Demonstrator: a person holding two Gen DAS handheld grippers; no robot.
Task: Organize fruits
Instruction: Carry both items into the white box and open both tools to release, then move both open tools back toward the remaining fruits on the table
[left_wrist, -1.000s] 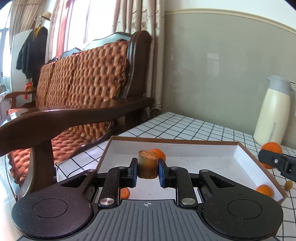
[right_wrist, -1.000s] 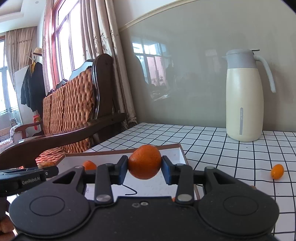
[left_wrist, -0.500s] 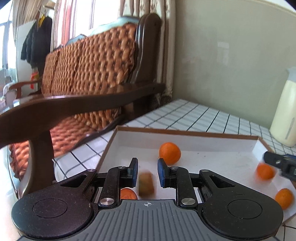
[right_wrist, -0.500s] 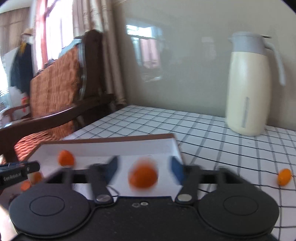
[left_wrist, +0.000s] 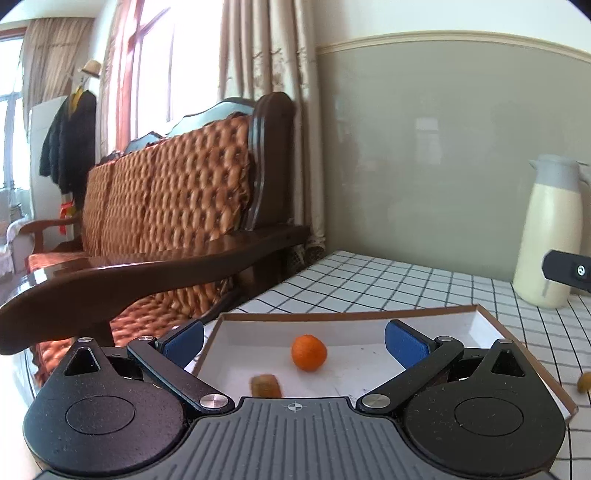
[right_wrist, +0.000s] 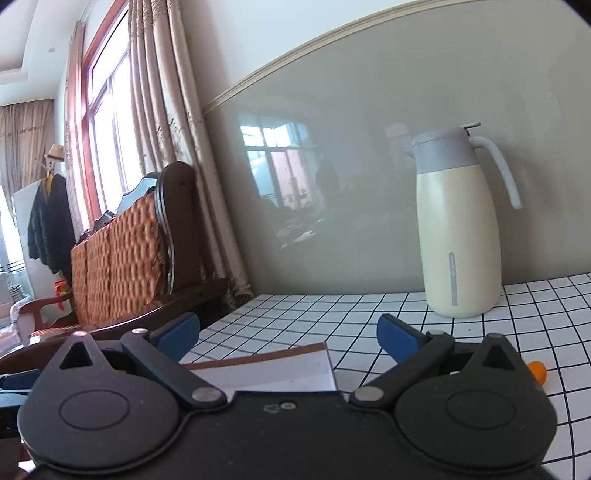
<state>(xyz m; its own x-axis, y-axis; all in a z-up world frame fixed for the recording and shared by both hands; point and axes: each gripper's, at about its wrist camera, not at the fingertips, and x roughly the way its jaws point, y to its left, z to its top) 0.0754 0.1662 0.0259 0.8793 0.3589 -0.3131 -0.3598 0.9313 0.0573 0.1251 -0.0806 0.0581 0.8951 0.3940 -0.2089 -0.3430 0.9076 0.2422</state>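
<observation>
My left gripper hangs over the near end of the white, brown-rimmed tray, its jaws opening wide and holding nothing. Below it in the tray lie a brown fruit, blurred, and an orange mandarin. My right gripper is also opening, with nothing between its blue pads; it is above the tray's far corner. Its finger shows at the right edge of the left wrist view. The gripper body hides most of the tray in the right wrist view.
A cream thermos jug stands on the checked tablecloth by the wall. A small orange fruit lies on the cloth to the right, and a yellowish one beside the tray. A wooden sofa borders the table's left side.
Both grippers went from shut to wide open. The left let go of the brown fruit, which dropped into the tray. The right released its mandarin, which fell out of view.
</observation>
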